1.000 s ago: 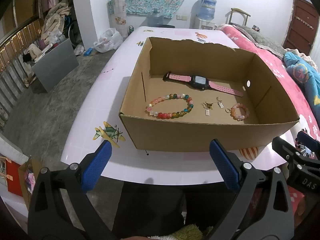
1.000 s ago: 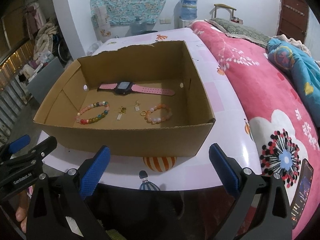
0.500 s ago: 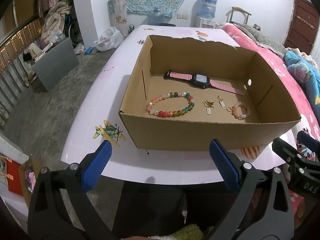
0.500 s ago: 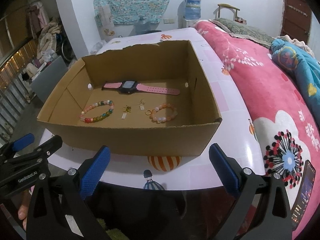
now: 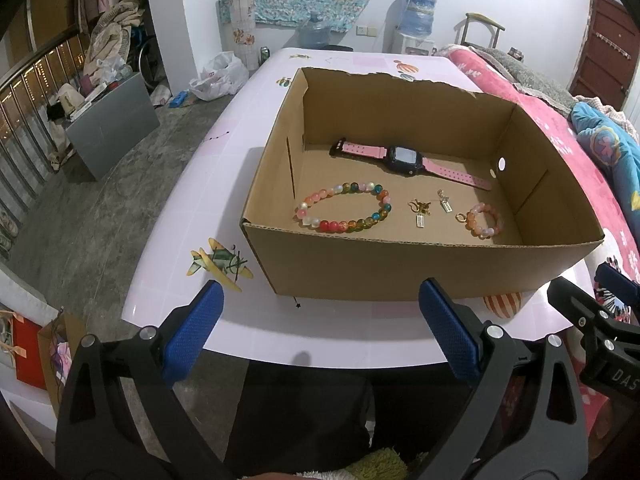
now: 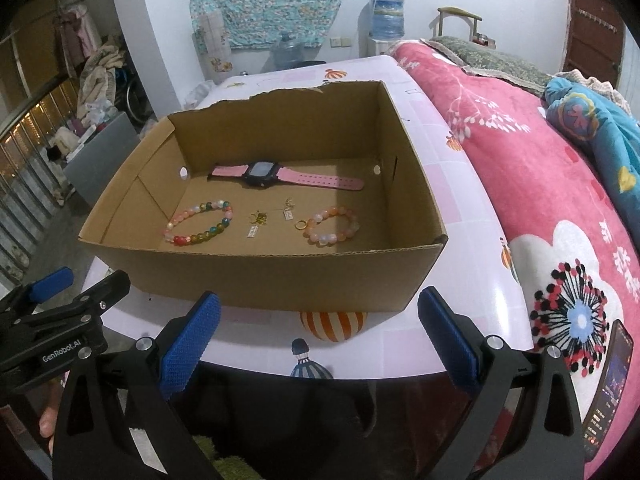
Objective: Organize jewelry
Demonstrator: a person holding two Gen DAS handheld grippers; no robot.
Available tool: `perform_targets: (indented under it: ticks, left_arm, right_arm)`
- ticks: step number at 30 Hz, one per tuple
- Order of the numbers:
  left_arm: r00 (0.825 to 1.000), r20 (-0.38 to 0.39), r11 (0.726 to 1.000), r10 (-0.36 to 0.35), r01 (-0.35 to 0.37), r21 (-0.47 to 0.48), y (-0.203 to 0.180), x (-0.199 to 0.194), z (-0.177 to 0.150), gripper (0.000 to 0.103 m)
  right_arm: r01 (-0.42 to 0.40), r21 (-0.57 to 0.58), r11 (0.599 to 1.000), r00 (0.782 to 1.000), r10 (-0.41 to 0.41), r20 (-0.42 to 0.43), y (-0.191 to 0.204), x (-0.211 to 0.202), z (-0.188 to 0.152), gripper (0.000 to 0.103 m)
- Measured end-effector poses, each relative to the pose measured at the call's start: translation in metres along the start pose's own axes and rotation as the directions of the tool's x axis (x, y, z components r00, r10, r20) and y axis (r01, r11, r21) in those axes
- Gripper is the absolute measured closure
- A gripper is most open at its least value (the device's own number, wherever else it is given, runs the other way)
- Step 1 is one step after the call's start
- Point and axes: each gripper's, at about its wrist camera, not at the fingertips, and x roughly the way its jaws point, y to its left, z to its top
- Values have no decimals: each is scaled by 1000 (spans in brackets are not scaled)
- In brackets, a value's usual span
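Note:
An open cardboard box (image 5: 400, 264) (image 6: 280, 276) stands on a pale pink table. Inside lie a pink-strapped watch (image 5: 404, 159) (image 6: 262, 174), a multicoloured bead bracelet (image 5: 344, 212) (image 6: 200, 222), two small gold charms (image 5: 420, 210) (image 6: 258, 220), and a smaller pink bead bracelet with a gold ring (image 5: 484, 220) (image 6: 332, 226). My left gripper (image 5: 320, 332) is open and empty, in front of the box's near wall. My right gripper (image 6: 320, 332) is open and empty, also in front of the near wall.
The table edge (image 5: 320, 352) runs just beyond the fingertips. A red flowered blanket (image 6: 540, 184) covers a bed to the right, with a phone (image 6: 608, 392) lying on it. A grey box (image 5: 108, 128) stands on the floor to the left.
Both grippers have risen and tilted slightly, so the box's floor shows more fully. The jewelry has not moved.

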Motion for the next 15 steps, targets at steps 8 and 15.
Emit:
perform_targets:
  ticks: [8, 15]
  left_arm:
    - [1000, -1, 1000, 0, 0, 0, 0, 0, 0, 8]
    - [1000, -3, 1000, 0, 0, 0, 1, 0, 0, 8]
  right_arm:
    - [-1, 0, 1000, 1000, 1, 0, 0, 0, 0, 7]
    - [0, 1, 1000, 1000, 0, 0, 0, 0, 0, 7]
